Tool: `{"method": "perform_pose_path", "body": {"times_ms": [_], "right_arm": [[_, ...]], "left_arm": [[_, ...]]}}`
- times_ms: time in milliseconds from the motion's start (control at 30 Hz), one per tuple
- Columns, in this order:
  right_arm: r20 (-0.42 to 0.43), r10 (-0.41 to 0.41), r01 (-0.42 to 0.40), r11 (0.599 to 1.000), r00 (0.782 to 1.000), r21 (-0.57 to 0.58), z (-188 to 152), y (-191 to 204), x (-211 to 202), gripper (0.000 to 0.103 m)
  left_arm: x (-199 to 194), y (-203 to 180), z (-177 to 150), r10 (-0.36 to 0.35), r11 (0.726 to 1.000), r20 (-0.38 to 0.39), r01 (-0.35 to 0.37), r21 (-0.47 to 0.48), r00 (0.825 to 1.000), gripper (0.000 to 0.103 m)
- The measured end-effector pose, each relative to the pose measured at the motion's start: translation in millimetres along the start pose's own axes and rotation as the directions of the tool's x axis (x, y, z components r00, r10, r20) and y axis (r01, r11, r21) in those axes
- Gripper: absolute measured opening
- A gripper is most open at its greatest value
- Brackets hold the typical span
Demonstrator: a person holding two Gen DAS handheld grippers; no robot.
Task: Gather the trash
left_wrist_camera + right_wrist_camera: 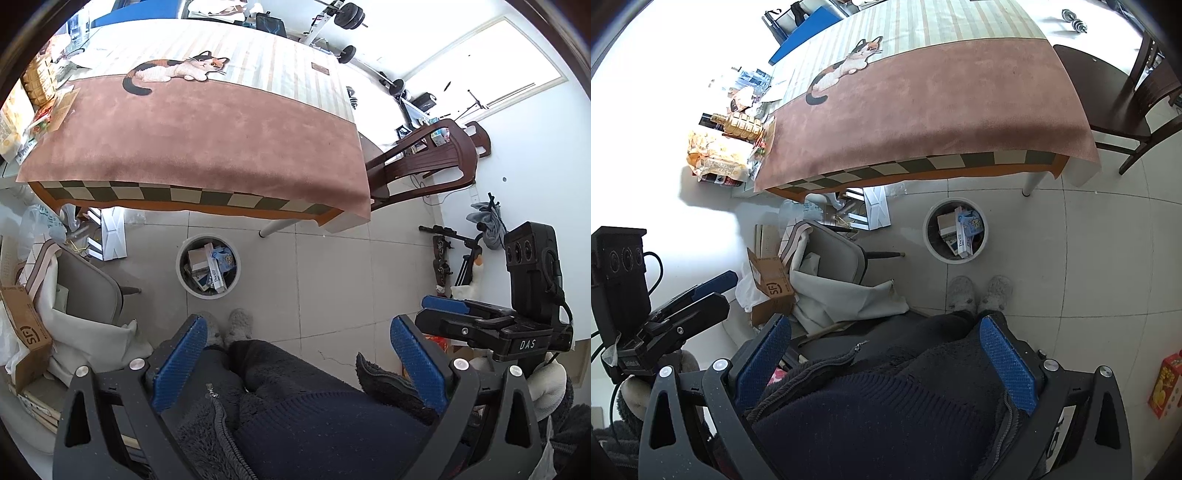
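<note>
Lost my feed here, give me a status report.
Left gripper open, empty. Right gripper open, empty. Bin on floor, boxes inside. Nothing blocking it.

One bin (208, 266), two slippers (240, 326)

Both hand-held grippers held out in front of the body, tilted steeply down, jaws wide apart.

The left hand-held gripper (299, 354) has its blue-padded fingers (181, 360) spread with nothing between them, and the right hand-held gripper (886, 354) shows the same wide, empty spread (its pads (1008, 363) also blue). Each appears side-on in the other's view, jaws forward. Below them are the person's dark fleece-clad legs (295, 387) and grey slippered feet (979, 293), close together.
</note>
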State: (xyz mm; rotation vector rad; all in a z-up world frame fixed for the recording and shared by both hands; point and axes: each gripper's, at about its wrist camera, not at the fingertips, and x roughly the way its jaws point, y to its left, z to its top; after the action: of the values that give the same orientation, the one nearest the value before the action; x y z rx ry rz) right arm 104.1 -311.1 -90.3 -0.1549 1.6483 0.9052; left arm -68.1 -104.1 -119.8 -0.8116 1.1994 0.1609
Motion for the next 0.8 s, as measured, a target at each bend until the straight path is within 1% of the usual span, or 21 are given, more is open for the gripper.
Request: {"method": "perform_pose_path", "body": {"times_ms": [233,500,800], "right_arm": [[0.006,-0.004,0.004,1.0,1.0,-0.002,-1.5,-1.4,-3.4,0.103],[0.002,-0.003,0.003,1.0,1.0,0.005,-1.7,-3.9,-4.3,0.103],[-0.013,-0.003,0.003,1.0,1.0,-0.006,-2.4,-8.4,-9.1,0.103]], "left_arm": [[-3.2,-2.9,3.2,-0.003,1.0,0.009,0.003,0.016,1.0,0.102],[-1.7,-8.7,1.7,-0.004,0.999,-0.007,0.005,0.049,1.0,0.102],[4.6,-13.2,-0.1,0.001,0.999,-0.02,0.0,0.052,1.0,0.102]]}}
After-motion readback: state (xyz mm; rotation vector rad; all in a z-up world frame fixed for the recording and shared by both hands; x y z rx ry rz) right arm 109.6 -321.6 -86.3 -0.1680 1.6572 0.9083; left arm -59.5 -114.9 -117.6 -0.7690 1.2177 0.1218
